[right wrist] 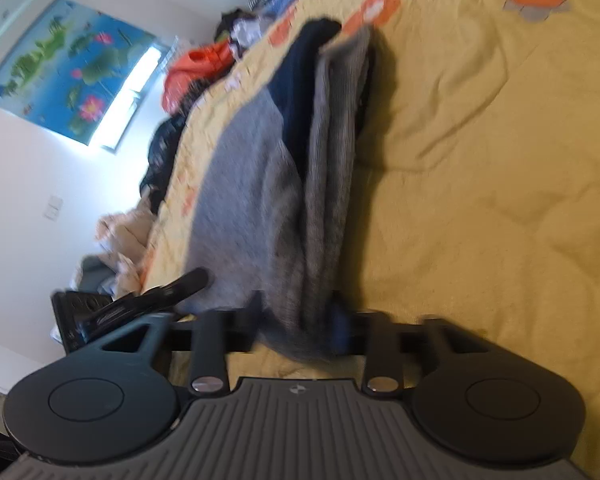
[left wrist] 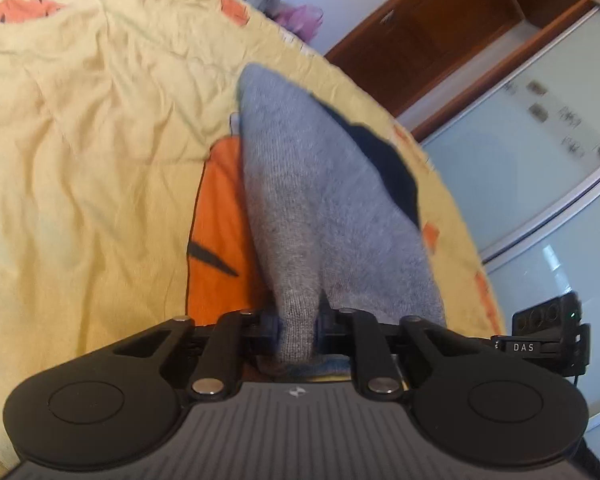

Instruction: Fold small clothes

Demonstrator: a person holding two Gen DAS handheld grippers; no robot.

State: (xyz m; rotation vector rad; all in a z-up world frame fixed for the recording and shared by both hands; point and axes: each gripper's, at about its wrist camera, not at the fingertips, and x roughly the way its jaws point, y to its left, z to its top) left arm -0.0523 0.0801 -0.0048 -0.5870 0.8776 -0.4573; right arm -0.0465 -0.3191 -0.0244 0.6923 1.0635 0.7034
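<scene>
Since both grippers bite the same garment, every place below is told from that garment.

Garment: a grey knitted piece of clothing (left wrist: 300, 184) with a dark navy part (left wrist: 384, 160) lies on the yellow bedspread (left wrist: 80, 128); which kind of small garment it is, I cannot tell.
Long axis: it runs straight away from each gripper, near end in the jaws, far end resting on the spread.
Left gripper (left wrist: 298, 330): jaws drawn together and clamped on a bunched grey edge of the garment.
Right gripper (right wrist: 300, 330): jaws pinched on a thicker, gathered grey edge (right wrist: 324, 200) of the garment; blurred, but cloth fills the gap.
Nearer hand: neither, by my judgement; each holds its own near corner.
Coming move: likely carrying the held edge along the long axis toward the far end, so both hands must travel evenly.
Surface: soft, creased spread with orange printed figures (left wrist: 216, 216) beside the garment; it may drag the cloth.
Room: wooden cabinet (left wrist: 440, 20) beyond the garment in the left view; a heap of other clothes (right wrist: 204, 64) and a blue flower poster (right wrist: 68, 68) beyond it in the right view.
</scene>
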